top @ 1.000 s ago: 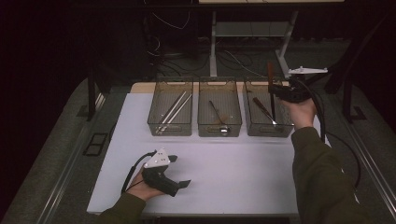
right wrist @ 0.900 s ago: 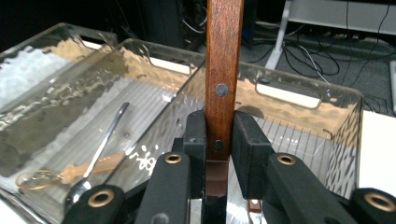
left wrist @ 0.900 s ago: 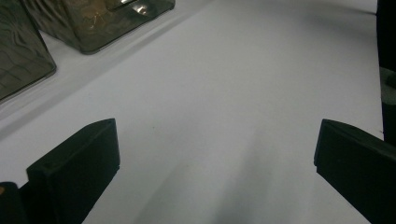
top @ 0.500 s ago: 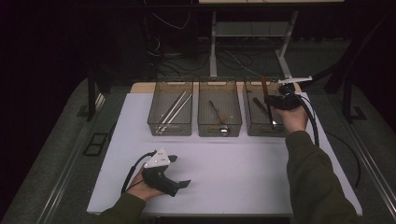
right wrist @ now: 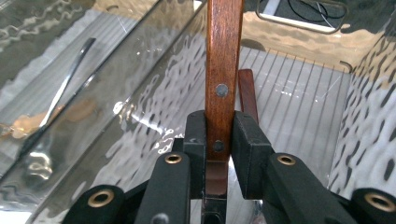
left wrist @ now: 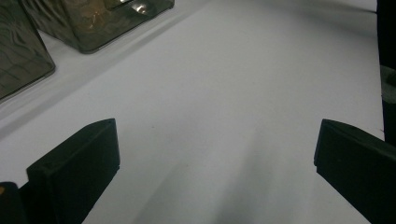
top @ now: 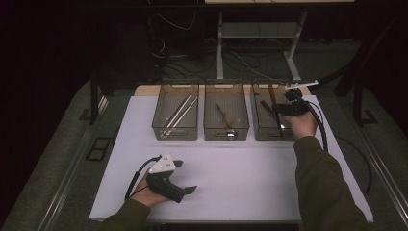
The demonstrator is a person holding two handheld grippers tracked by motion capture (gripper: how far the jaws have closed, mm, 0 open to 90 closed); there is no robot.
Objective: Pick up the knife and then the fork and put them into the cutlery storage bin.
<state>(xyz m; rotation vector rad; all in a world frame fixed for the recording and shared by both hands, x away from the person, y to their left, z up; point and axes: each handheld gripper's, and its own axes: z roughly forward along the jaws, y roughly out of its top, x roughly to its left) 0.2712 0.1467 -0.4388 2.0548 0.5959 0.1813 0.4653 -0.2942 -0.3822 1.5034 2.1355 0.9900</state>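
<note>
Right gripper (right wrist: 218,140) over the rightmost clear bin (top: 257,126), jaws pinching a wooden handle (right wrist: 223,60) with two rivets; the handle rises straight up past the fingertips (right wrist: 196,135), metal part runs down between the jaws. A second dark wooden handle (right wrist: 247,93) lies on the bin floor just beyond the fingertips. Left of the jaws, through the bin wall, a thin metal utensil (right wrist: 65,88) sits in the middle bin (top: 226,127). Left gripper (left wrist: 215,158) rests low on the white tabletop (left wrist: 243,93), jaws spread wide, nothing between them; bin corners sit far ahead to their left. In the high view the left gripper (top: 185,180) is near the table's front edge, well apart from the left bin (top: 175,129) holding metal rods (top: 179,111).
</note>
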